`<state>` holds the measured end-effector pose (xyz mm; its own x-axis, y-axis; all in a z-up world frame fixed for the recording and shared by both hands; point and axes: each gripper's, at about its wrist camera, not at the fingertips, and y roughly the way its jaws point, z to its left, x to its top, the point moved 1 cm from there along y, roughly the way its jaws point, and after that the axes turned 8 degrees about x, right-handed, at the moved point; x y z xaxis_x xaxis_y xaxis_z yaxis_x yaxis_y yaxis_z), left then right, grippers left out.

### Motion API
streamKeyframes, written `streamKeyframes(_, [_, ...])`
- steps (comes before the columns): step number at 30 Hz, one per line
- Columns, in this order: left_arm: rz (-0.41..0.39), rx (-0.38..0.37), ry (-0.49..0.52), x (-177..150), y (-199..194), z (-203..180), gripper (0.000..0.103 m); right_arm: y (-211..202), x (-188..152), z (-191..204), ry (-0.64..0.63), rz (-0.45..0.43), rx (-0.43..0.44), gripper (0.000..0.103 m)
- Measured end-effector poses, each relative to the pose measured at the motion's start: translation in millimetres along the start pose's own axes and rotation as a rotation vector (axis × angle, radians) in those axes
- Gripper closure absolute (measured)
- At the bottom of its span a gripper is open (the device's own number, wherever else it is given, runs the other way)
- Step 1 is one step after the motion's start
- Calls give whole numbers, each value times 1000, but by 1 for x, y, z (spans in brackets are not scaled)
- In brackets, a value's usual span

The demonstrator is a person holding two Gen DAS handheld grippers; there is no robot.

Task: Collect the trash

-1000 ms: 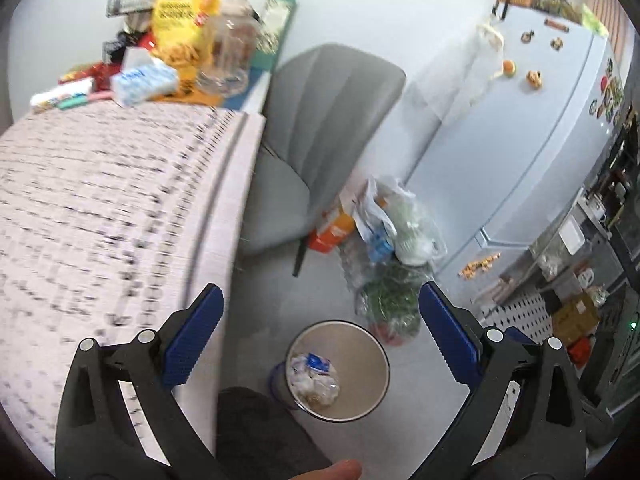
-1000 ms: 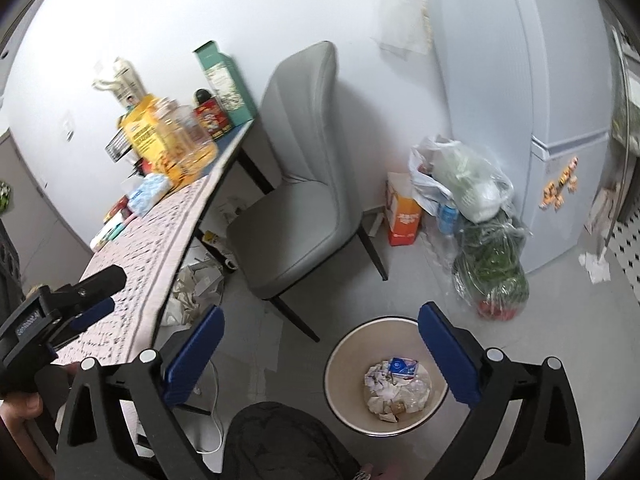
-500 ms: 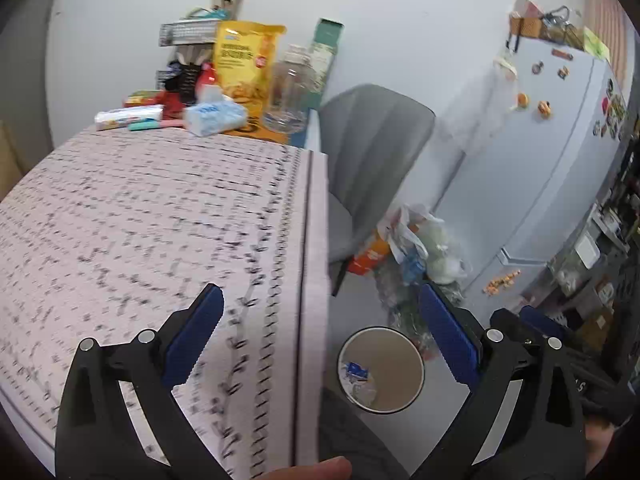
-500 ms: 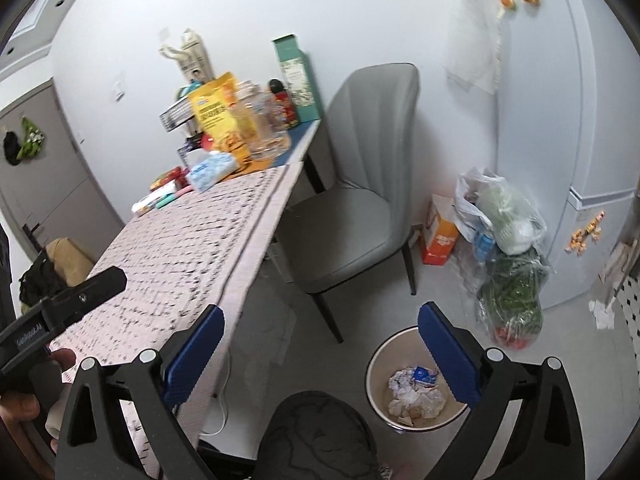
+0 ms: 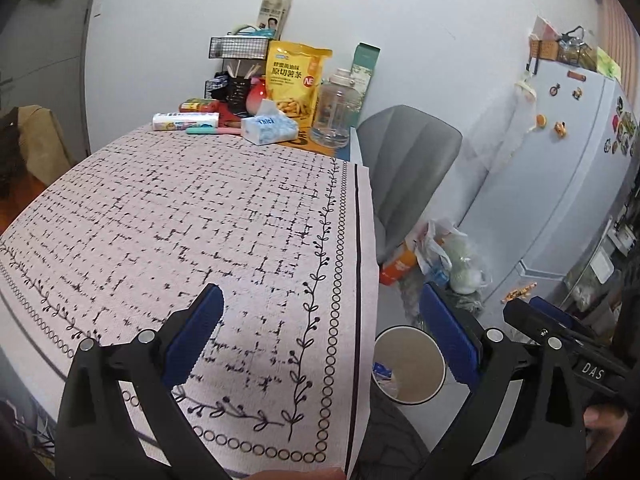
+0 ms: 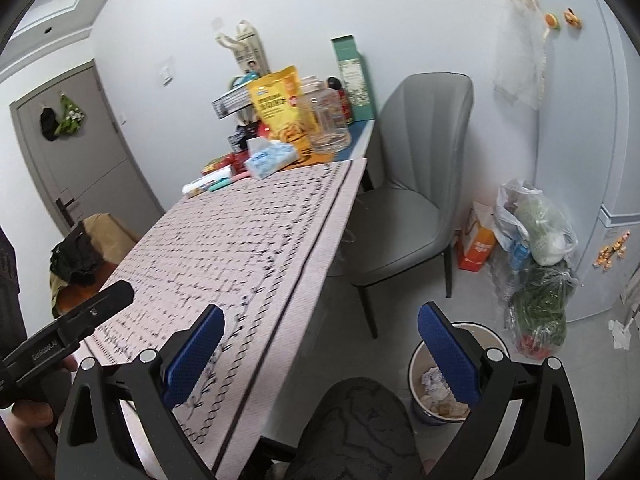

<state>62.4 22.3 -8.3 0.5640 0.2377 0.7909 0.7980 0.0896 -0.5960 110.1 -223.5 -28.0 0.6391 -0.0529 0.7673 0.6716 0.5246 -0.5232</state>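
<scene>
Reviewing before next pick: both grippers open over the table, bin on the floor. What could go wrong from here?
1. Only packaged goods show at the table's far end: the tissue pack or snack bag might get taken for trash.
2. The trash bin sits below the tablecloth edge, so a drop could miss.

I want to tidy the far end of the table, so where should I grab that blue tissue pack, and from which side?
Take the tissue pack across its short width, coming down from above on the near side. It lies flat with a tissue sticking up, and the snack bag and clear jar crowd it behind. Either hand-held gripper would probably do; both stand open and empty.
</scene>
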Motion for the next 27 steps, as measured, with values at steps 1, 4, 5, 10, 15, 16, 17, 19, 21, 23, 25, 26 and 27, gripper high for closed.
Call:
streamKeyframes(1, [-5, 0, -1, -1, -2, 1, 6, -2, -1, 4, -7, -2, 6, 8])
streamKeyframes(4, [-12, 3, -4, -3, -7, 1, 6, -7, -4, 10, -20, -10, 14, 8])
streamKeyframes(5, [-12, 2, -4, -3, -7, 1, 6, -8, -5, 11, -22, -11, 16, 8])
streamKeyframes(10, [-15, 4, 1, -4, -9, -1, 6, -10, -8, 11, -23, -7, 21, 8])
streamKeyframes(15, [-18, -2, 7, -4, -9, -3, 6, -12, -9, 6, -16, -15, 21, 8])
streamKeyframes(16, [-18, -3, 8, -5, -9, -4, 6, -11, -9, 5, -15, -14, 22, 8])
streamKeyframes(17, [-18, -4, 8, -5, -8, -4, 6, -11, -9, 5, -13, -12, 21, 8])
streamKeyframes(19, [-17, -7, 7, -6, -7, -4, 6, -12, -10, 3, -10, -14, 18, 8])
streamKeyframes(21, [-13, -9, 4, -6, -6, -4, 6, -12, -10, 1, -2, -12, 19, 8])
streamKeyframes(23, [-13, -11, 4, -6, -6, -5, 6, -12, -10, 1, -5, -15, 17, 8])
streamKeyframes(25, [-11, -11, 3, -6, -5, -5, 6, -11, -10, -1, -8, -18, 17, 8])
streamKeyframes(26, [-10, -12, 3, -6, -5, -5, 6, -11, -11, -1, -7, -19, 17, 8])
streamKeyframes(27, [-10, -11, 2, -6, -4, -7, 6, -10, -11, -3, -6, -18, 17, 8])
